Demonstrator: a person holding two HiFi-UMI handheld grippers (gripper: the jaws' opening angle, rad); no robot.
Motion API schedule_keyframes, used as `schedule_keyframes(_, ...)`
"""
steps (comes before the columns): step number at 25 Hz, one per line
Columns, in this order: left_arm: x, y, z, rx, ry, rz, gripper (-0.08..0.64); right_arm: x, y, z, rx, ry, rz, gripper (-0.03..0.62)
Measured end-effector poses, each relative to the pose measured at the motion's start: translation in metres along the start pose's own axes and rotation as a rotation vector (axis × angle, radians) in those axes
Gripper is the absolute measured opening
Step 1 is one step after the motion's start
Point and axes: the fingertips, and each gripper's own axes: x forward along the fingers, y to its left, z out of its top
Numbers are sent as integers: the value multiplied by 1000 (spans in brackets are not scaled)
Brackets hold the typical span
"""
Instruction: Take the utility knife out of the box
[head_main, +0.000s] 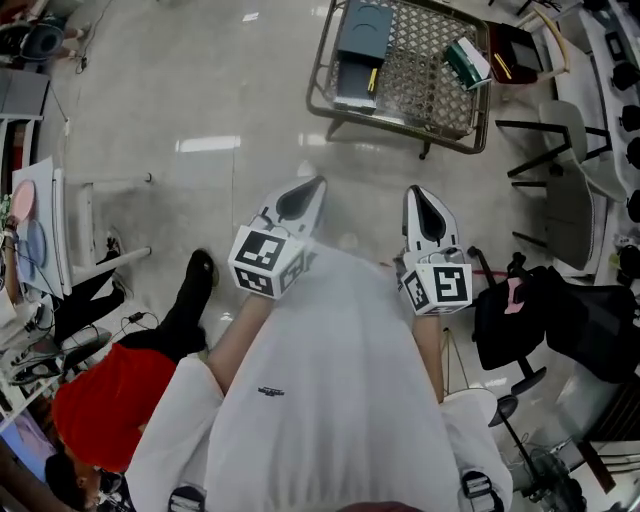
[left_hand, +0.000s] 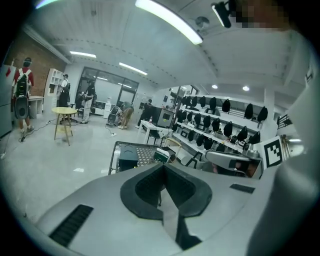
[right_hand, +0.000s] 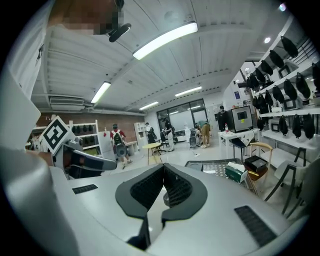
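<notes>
Where the red top shows, far left: a person in red (head_main: 108, 402), low at the frame edge, beside the wearer's white shirt (head_main: 320, 380)
Left tongs (head_main: 317, 184): jaws together with nothing between them (their own view shows the dark pads meeting at the tip), held over the floor (head_main: 200, 90)
Box (head_main: 362, 30): dark, lying on the left part of the mesh tabletop (head_main: 430, 95), well apart from both tongs
Utility knife: cannot be made out for sure; only a thin yellow strip (head_main: 372, 80) shows at the box's near right edge
Right tongs (head_main: 413, 192): jaws together, empty, about level with the left pair
Carton (head_main: 467, 62): green and white, at the tabletop's right edge
Far right: black wheeled chair (head_main: 520, 320), near the right tongs' marker cube
</notes>
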Motion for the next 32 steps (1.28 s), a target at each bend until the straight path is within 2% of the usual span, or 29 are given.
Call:
schedule_keyframes(6,43,42,42,19,15,-55,2,64,-10,26,7,-9,-36,-2)
schedule_keyframes(13,89,88,88,49,24,-142,2,125,-25,55,-2,-20,-122,-2)
schedule_keyframes(24,129,169,130,68,24,-221,2,219,-20,68,-13,-22,-203,-2)
schedule_keyframes(32,152,200,134,46,73,-246,2,256,-20,71,-10,2,-220,-2)
